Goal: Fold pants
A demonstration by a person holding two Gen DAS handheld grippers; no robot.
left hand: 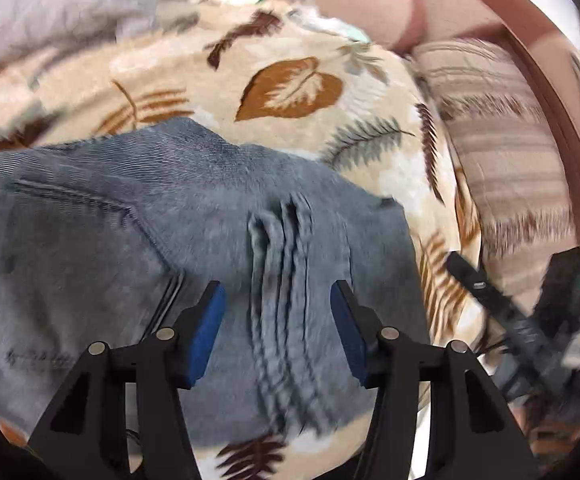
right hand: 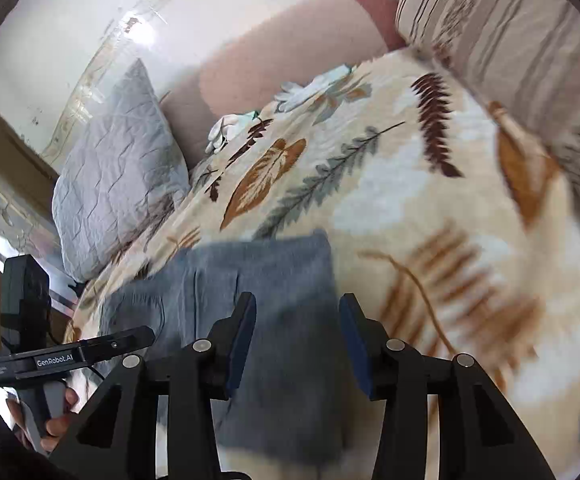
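Denim pants [left hand: 161,264]: grey-blue, folded into a thick block on the bed, near its front edge and well short of the pillows.
Bed cover [left hand: 290,128]: cream fleece with brown and grey-green leaf print; the pants rest directly on it.
Left tool [left hand: 277,320]: spread, nothing pinched; its blue pads hang above a bunch of ridged creases in the cloth, and the blur leaves it unclear whether the tips touch.
Right tool [right hand: 298,336]: spread and empty, poised over the right part of the block.
Surface detail: a stitched seam runs slantwise on the left; several parallel wrinkles stand up in the middle; the far edge looks fairly straight in the right wrist view.
Stage, as judged: the fold appears nearly finished, with smoothing left.
Method advised: press the raised creases flat, stroking outward from the centre; keep both tools apart so no layer is pulled; square the edges before leaving the block.
Grey quilted pillow [right hand: 113,168]: far left, well apart.
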